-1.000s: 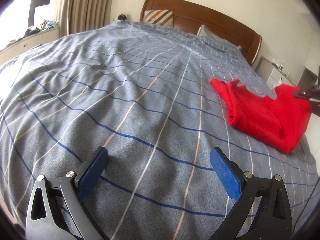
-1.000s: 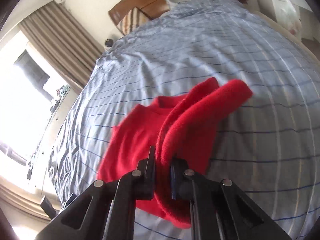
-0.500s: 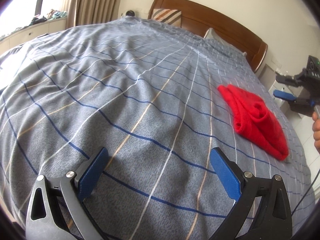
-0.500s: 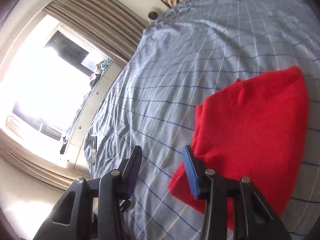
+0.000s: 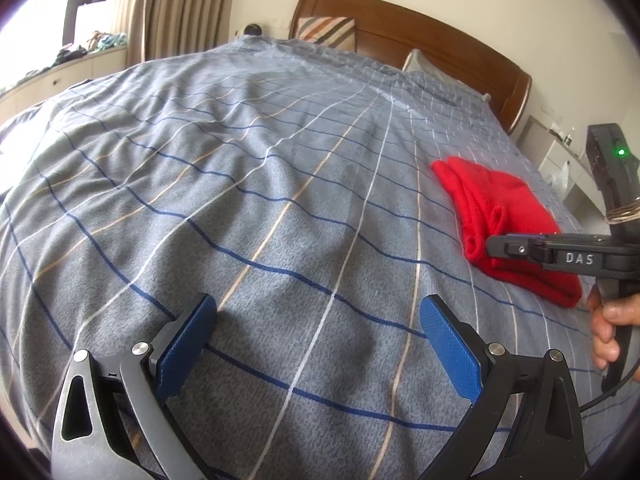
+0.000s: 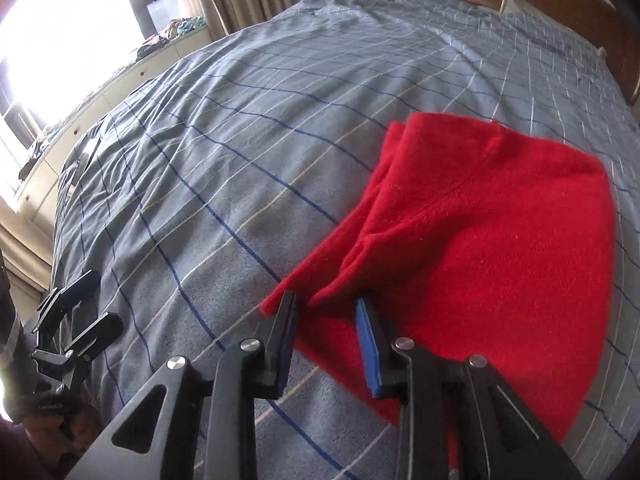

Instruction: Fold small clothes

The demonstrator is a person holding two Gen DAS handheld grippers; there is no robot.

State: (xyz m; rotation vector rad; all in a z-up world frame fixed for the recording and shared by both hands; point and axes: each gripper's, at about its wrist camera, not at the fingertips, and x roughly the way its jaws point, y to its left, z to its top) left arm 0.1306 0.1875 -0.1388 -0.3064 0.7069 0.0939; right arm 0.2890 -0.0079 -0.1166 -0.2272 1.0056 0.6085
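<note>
The red fleece garment (image 6: pixel 500 240) at right lies folded once; more folding seems left. My right gripper (image 6: pixel 326 308) has just been narrowing, its tips straddling the hem without clamping it; my left gripper (image 5: pixel 320 340) gapes empty.

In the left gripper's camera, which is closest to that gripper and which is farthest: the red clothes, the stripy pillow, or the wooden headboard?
From the left gripper:
1. Red clothes, folded on the bed, to the right.
2. Stripy pillow, far end of the bed, leaning on the headboard.
3. Wooden headboard, right behind the pillow, by the wall. The pillow touches it, so these two are nearly tied.
</note>
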